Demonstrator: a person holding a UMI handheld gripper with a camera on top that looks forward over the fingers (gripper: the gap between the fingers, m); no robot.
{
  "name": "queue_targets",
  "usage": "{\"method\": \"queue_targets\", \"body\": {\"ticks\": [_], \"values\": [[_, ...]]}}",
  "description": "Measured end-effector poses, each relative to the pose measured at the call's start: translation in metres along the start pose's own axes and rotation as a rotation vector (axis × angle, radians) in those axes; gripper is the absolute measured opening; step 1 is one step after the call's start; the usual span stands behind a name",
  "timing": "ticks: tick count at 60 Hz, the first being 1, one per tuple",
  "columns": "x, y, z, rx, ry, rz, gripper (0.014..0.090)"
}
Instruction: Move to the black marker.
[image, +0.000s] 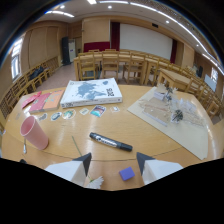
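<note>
A classroom or meeting room is shown. A big wooden table (125, 125) is seen in front. Many wooden chairs (107, 65) and desks are lined up in rows behind the table. A white screen (142, 40) is hung on the far wall behind the chairs. Long lights (150, 11) are set in the ceiling.

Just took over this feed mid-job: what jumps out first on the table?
The black marker lies on the wooden table just ahead of the tool, whose fingers stand open with nothing between them. A pink cup lies tipped over to the left of the marker, and a large white book sits beyond it, with a small purple block near the fingers.
</note>
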Motion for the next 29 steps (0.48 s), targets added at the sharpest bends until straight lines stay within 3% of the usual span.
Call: {"method": "queue_targets", "body": {"ticks": [29], "values": [[0.003,0.000,0.037,-0.042,-0.023,0.010,0.0851]]}}
